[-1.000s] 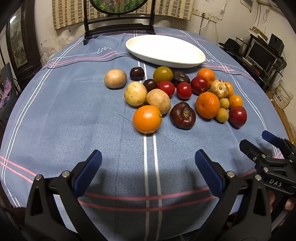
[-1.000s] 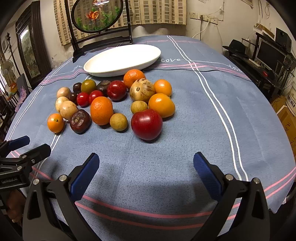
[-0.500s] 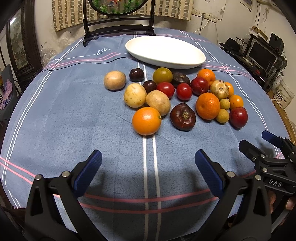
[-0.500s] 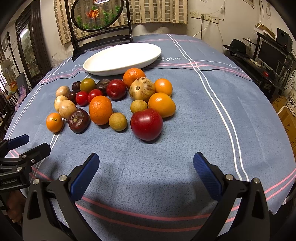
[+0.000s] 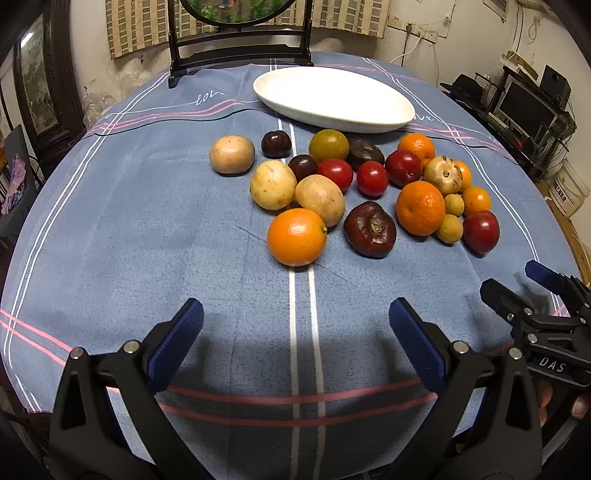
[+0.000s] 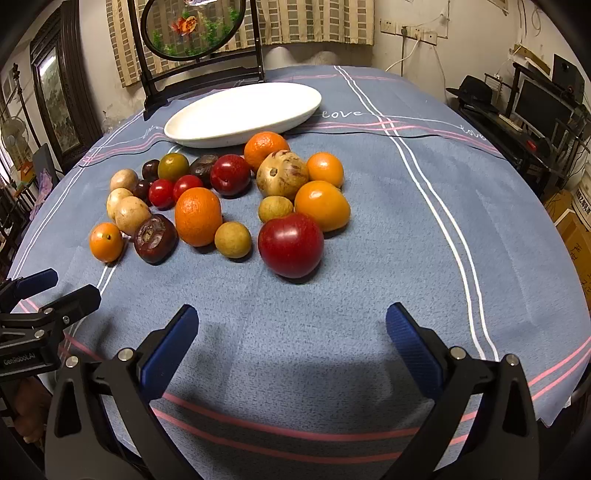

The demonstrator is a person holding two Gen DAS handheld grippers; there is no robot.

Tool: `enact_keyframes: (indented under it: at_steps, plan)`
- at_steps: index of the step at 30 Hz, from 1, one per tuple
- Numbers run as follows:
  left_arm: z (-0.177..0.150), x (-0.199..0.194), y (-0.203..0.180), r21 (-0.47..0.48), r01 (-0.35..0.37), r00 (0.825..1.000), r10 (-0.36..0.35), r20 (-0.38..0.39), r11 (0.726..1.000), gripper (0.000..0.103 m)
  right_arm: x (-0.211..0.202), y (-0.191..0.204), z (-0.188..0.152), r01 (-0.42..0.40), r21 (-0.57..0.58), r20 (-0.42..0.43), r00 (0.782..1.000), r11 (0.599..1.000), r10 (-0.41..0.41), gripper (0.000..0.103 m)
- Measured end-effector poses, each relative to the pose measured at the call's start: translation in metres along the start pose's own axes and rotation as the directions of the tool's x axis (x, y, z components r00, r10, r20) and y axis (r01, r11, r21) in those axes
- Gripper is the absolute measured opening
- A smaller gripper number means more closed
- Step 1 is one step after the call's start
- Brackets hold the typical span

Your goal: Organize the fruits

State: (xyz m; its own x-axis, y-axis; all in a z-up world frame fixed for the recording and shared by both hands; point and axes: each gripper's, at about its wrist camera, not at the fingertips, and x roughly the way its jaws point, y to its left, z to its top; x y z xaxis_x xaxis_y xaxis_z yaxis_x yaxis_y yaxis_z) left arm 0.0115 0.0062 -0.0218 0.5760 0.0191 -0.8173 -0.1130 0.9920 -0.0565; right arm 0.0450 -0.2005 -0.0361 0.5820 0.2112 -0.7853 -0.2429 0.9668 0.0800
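Several fruits lie clustered on the blue tablecloth (image 5: 147, 229), among them an orange (image 5: 296, 236), a dark brown fruit (image 5: 369, 229) and a red apple-like fruit (image 6: 290, 244). Behind the cluster sits an empty white oval plate (image 5: 332, 98) (image 6: 243, 110). My left gripper (image 5: 295, 328) hovers open over the cloth just short of the orange, holding nothing. Facing the red fruit, my right gripper (image 6: 291, 332) is open and empty; it also shows at the right edge of the left wrist view as the right gripper (image 5: 532, 291).
A dark wooden stand with a round fish picture (image 6: 192, 29) rises at the table's far edge. Shelves with electronics (image 6: 535, 110) stand to the right, and a framed cabinet (image 6: 55, 96) to the left. The table's front edge is close below both grippers.
Both grippers have edged slightly forward and up; the fruits and plate appear a little nearer. Nothing was grasped or moved.
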Motion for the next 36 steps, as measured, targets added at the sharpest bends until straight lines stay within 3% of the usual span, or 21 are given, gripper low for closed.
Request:
enact_keyframes:
  at_steps: [36]
  plan:
    - [-0.002, -0.0015, 0.0025, -0.006, -0.011, 1.0, 0.011, -0.003, 1.0, 0.101, 0.0, -0.0014, -0.0024, 0.001, 0.005, -0.006, 1.0, 1.0, -0.001, 0.102]
